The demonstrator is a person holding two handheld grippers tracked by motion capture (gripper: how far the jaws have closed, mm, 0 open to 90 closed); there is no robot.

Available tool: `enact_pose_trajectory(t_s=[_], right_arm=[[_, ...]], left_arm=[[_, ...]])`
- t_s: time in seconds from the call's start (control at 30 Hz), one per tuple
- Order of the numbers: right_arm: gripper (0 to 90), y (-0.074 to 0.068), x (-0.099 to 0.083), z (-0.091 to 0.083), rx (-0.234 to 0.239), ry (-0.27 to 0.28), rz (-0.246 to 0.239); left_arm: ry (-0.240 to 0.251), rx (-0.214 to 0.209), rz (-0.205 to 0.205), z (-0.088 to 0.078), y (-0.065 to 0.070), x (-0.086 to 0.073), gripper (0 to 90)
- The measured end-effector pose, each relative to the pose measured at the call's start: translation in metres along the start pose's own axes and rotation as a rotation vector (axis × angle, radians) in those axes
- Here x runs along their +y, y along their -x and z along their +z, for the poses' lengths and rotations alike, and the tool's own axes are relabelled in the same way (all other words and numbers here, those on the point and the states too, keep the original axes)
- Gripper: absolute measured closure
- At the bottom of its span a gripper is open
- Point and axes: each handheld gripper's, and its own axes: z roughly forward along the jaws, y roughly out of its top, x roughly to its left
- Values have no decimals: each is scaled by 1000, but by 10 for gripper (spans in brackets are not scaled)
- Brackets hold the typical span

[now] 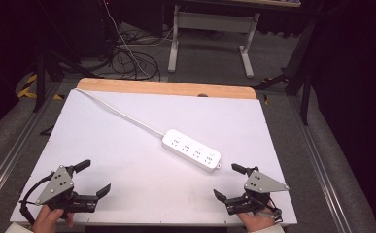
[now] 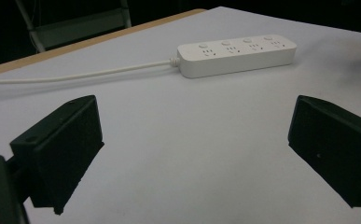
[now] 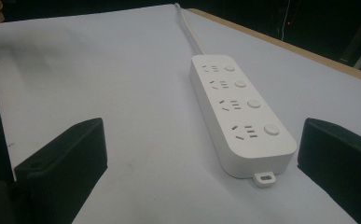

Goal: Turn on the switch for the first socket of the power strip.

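A white power strip (image 1: 191,151) with several sockets and round buttons lies slantwise at the middle of the white table top (image 1: 127,141). Its white cable (image 1: 120,112) runs off toward the far left corner. My left gripper (image 1: 93,177) rests at the near left, open, jaws wide apart with nothing between them; the strip (image 2: 236,54) lies well ahead of it. My right gripper (image 1: 228,181) rests at the near right, also open and empty. The strip's near end with its hanging tab (image 3: 265,178) lies just ahead, between the jaws' line of sight.
A wooden strip (image 1: 166,88) edges the table's far side. Beyond it stand a white desk frame (image 1: 210,29), loose cables on the floor (image 1: 129,58) and dark stands at both sides. Metal rails run along the table's left and right.
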Motion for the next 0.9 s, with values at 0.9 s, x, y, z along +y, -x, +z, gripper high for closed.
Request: enact_pose_trajectory(t_s=[0.9], right_arm=[[25, -4, 10, 1, 7, -43, 5]], left_arm=[[-9, 1, -5, 0, 0, -1, 36]])
